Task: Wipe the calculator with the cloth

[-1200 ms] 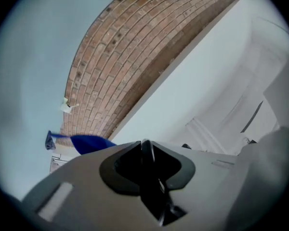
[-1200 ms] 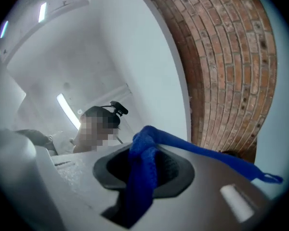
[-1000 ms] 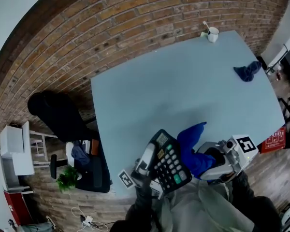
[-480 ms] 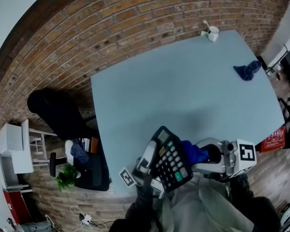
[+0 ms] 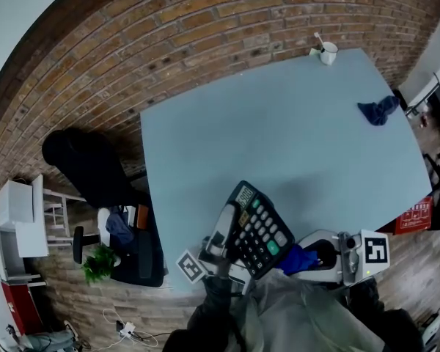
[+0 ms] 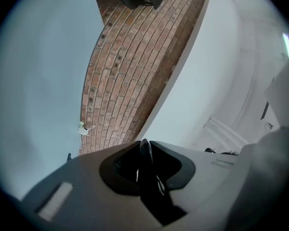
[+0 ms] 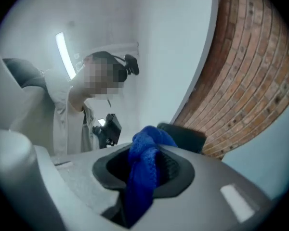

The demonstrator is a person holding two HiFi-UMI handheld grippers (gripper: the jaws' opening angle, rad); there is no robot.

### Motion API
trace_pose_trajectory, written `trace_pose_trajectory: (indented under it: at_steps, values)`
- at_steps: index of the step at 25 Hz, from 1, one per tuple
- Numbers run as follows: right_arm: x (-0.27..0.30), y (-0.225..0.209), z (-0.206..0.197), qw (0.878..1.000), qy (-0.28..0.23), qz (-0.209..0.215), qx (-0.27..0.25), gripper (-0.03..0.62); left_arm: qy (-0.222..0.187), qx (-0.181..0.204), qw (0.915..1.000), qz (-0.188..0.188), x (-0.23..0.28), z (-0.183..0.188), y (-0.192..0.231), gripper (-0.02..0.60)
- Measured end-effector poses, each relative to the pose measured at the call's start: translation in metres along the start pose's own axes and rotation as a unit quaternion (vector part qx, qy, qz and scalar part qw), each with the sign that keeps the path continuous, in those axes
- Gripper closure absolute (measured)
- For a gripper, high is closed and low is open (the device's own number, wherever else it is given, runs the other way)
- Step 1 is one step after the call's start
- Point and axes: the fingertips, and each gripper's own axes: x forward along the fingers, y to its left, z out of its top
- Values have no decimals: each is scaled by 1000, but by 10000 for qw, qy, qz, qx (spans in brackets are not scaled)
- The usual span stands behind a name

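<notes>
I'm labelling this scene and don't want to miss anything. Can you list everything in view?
table: one, pale blue, middle of the head view
calculator: one, black, held up over the table's near edge
cloth: one, bright blue, beside the calculator's near corner
second cloth: one, dark blue, crumpled at the table's far right
cup: one, white, on the table's far corner
chair: one, black, left of the table
plant: one, green, on the floor at near left
brick wall: one, red-brown, behind the table
left gripper: one, grey, shut on the calculator
right gripper: one, grey, shut on the cloth
</notes>
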Motion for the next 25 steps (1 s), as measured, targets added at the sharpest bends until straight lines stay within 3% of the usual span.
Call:
trace_pose_trajectory:
  at_steps: [3,5,8,10,12,15,18,22,25]
  values:
    - [-8,-13,28,9971,-344,-382,-563,488,-80,-5,10000,37,-1,1,2,520]
    - [0,-7,15,9975,40,-282,-646,488,-185,-21,9998,75,-1,3,4,520]
    - [22,14,-33,9938,998,63,-477,488,-369,41,9992,117,-2,11,4,520]
    - [27,20,-49,9900,1314,-9,-518,489,-428,244,9986,184,-5,17,2,521]
    - [23,11,-35,9897,1157,-385,-753,490,-493,489,9974,204,-9,25,-3,522]
    - [5,-24,10,9816,590,-1358,-1205,488,-492,1082,9925,298,-12,34,-12,522]
    - [1,-41,17,9698,706,-1796,-1492,488,-550,1640,9834,542,-12,37,-15,522]
    - [24,-21,-38,9743,1499,-1299,-1065,488,-850,1938,9741,794,-16,49,-14,522]
    - [34,-6,-63,9760,1815,-992,-687,488,-852,2212,9675,879,-17,51,-17,522]
